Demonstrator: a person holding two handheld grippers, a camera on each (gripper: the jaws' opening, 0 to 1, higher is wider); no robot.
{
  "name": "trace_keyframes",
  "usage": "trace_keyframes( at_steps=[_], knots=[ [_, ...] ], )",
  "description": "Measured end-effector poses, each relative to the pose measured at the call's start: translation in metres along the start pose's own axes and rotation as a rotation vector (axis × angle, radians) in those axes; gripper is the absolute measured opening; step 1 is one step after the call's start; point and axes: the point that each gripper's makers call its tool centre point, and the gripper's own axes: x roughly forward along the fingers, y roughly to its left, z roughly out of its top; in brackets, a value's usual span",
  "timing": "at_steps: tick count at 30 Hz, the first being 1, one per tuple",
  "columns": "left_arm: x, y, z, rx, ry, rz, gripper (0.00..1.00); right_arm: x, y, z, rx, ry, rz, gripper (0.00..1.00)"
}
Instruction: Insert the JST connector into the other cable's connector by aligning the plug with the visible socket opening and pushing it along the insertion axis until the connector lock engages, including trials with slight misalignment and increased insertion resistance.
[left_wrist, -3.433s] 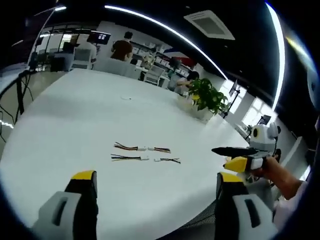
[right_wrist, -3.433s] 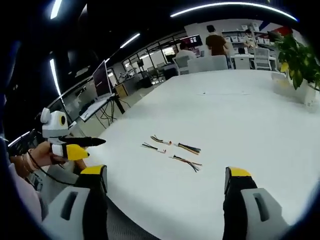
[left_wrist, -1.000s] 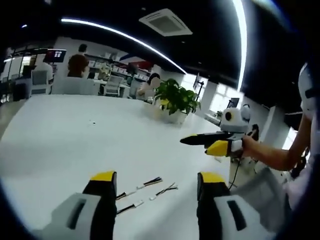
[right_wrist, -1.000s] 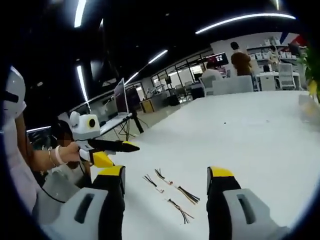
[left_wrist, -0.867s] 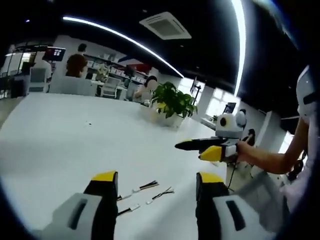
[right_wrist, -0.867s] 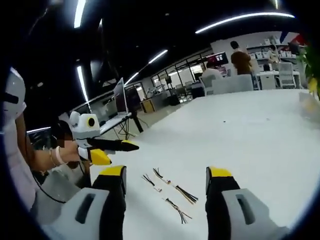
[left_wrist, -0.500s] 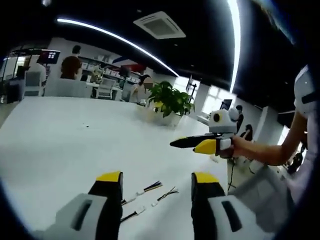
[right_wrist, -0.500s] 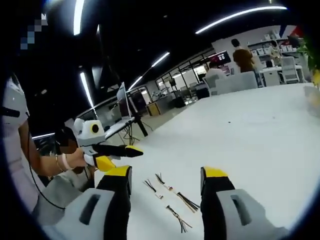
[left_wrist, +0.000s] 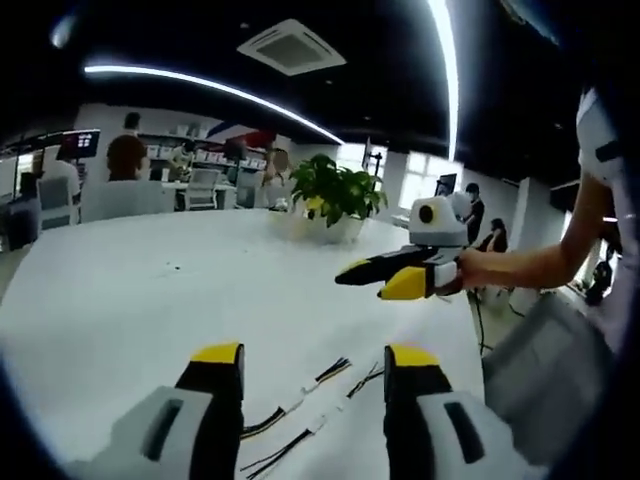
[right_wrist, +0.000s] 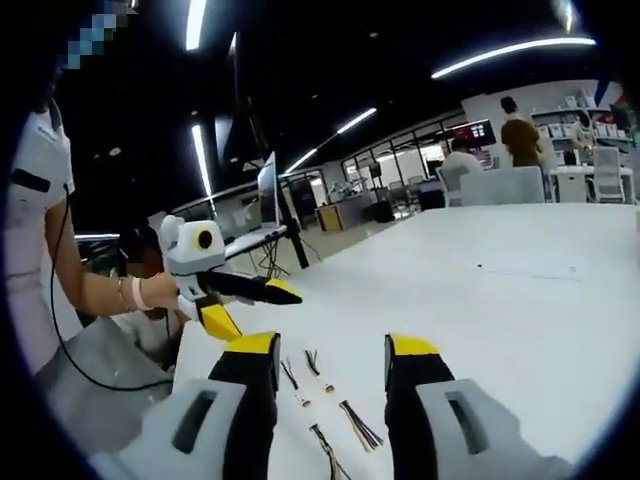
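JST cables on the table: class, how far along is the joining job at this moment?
Done: nothing; the cable pieces lie loose on the white table. In hand: the left gripper and right gripper hover above them, jaws open, empty. Left: gripping both ends, aligning, pushing until locked.

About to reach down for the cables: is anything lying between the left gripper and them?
Nothing visible. The cables lie on bare white table just beyond the open left gripper; the right gripper hovers off to the side, above the table.

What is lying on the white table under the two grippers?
On the white table lie thin cable pieces with small white connectors. The left gripper and right gripper hover open above them, their jaws covering some wire ends.
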Motion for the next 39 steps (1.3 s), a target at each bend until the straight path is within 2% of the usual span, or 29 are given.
trace_keyframes(
  at_steps=[4,7,10,14,18,20,22,23,25,29,32,33,37,39],
  knots=[
    [0.005,0.002,-0.004,0.026,0.004,-0.020,0.51,0.003,-0.006,-0.005,-0.048,-0.011,0.012,0.40],
    [0.007,-0.001,-0.009,0.022,0.024,-0.045,0.51,0.005,-0.009,-0.016,-0.028,0.003,0.026,0.43],
    [0.007,-0.003,-0.014,0.037,0.035,-0.064,0.49,0.006,-0.008,-0.027,-0.059,0.031,0.032,0.41],
    [0.008,-0.006,-0.019,-0.027,0.036,-0.098,0.44,0.007,-0.006,-0.037,-0.031,0.052,0.044,0.39],
    [0.011,-0.003,-0.028,-0.037,0.061,-0.108,0.41,0.009,0.000,-0.040,-0.033,0.043,0.076,0.30],
    [0.012,-0.003,-0.029,-0.008,0.053,-0.119,0.36,0.009,0.001,-0.043,-0.038,0.042,0.081,0.26],
    [0.013,-0.005,-0.028,-0.012,0.043,-0.143,0.29,0.010,0.000,-0.046,-0.039,0.050,0.084,0.23],
    [0.014,-0.004,-0.028,-0.013,0.043,-0.144,0.28,0.011,0.000,-0.047,-0.037,0.053,0.086,0.23],
    [0.016,0.001,-0.030,0.051,0.048,-0.124,0.27,0.012,-0.001,-0.052,-0.024,0.071,0.091,0.20],
    [0.021,0.002,-0.036,0.056,0.058,-0.147,0.25,0.013,0.001,-0.057,-0.036,0.088,0.116,0.17],
    [0.023,0.005,-0.042,0.092,0.078,-0.144,0.25,0.016,0.005,-0.062,-0.066,0.104,0.142,0.17],
    [0.023,0.007,-0.043,0.126,0.081,-0.138,0.24,0.017,0.006,-0.063,-0.075,0.106,0.147,0.17],
    [0.026,0.007,-0.047,0.095,0.068,-0.168,0.21,0.021,0.005,-0.072,-0.095,0.136,0.157,0.13],
    [0.027,0.008,-0.051,0.114,0.078,-0.172,0.18,0.023,0.001,-0.079,-0.129,0.169,0.149,0.10]
  ],
)
